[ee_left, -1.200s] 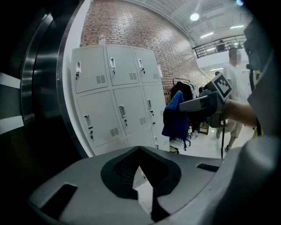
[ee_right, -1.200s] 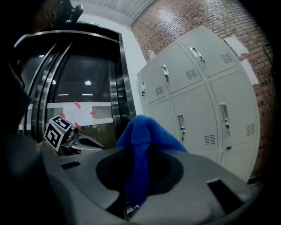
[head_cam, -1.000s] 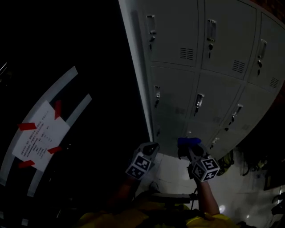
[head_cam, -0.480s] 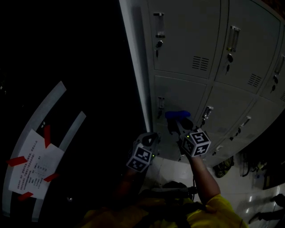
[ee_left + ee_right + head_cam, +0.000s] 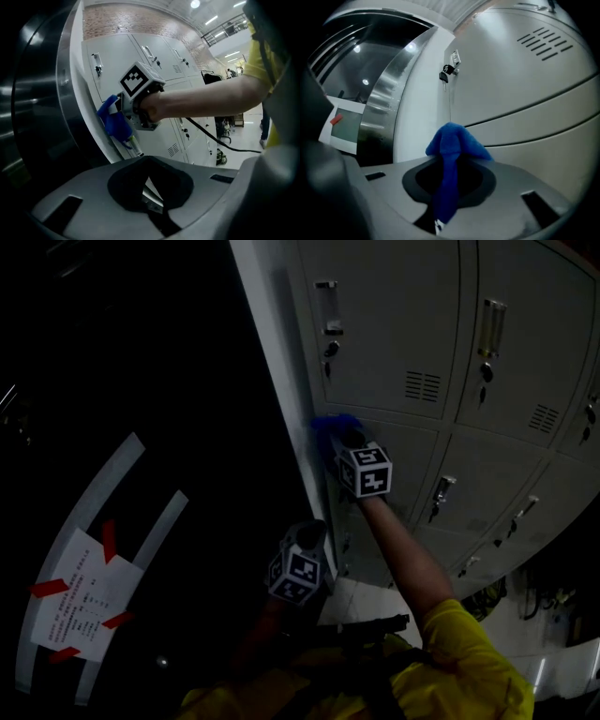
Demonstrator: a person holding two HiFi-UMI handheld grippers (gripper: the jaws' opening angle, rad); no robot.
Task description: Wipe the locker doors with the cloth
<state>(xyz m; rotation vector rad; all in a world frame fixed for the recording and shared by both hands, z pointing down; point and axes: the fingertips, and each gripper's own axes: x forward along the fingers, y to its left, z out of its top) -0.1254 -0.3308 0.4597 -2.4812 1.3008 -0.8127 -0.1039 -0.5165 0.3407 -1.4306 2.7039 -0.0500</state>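
Note:
Grey locker doors [image 5: 394,324] fill the upper right of the head view. My right gripper [image 5: 342,442] is shut on a blue cloth [image 5: 333,426] and holds it against the lockers' left edge, at the seam below the top-row door. In the right gripper view the cloth [image 5: 452,145] bunches out of the jaws in front of a door [image 5: 525,84] with a key in its lock [image 5: 445,72]. My left gripper [image 5: 309,535] hangs low by the locker's corner, shut and holding nothing. From the left gripper view [image 5: 149,199] I see the cloth [image 5: 115,124] touching the door.
A dark steel column [image 5: 187,427] stands left of the lockers. A paper notice [image 5: 80,601] taped with red strips lies at the lower left. A black cable [image 5: 220,143] trails from the right gripper. Pale floor tiles [image 5: 366,601] show below, with gear [image 5: 553,601] at right.
My right gripper has carried the cloth up and leftward, from the bottom lockers to the seam under the top-left door. The left gripper has stayed low.

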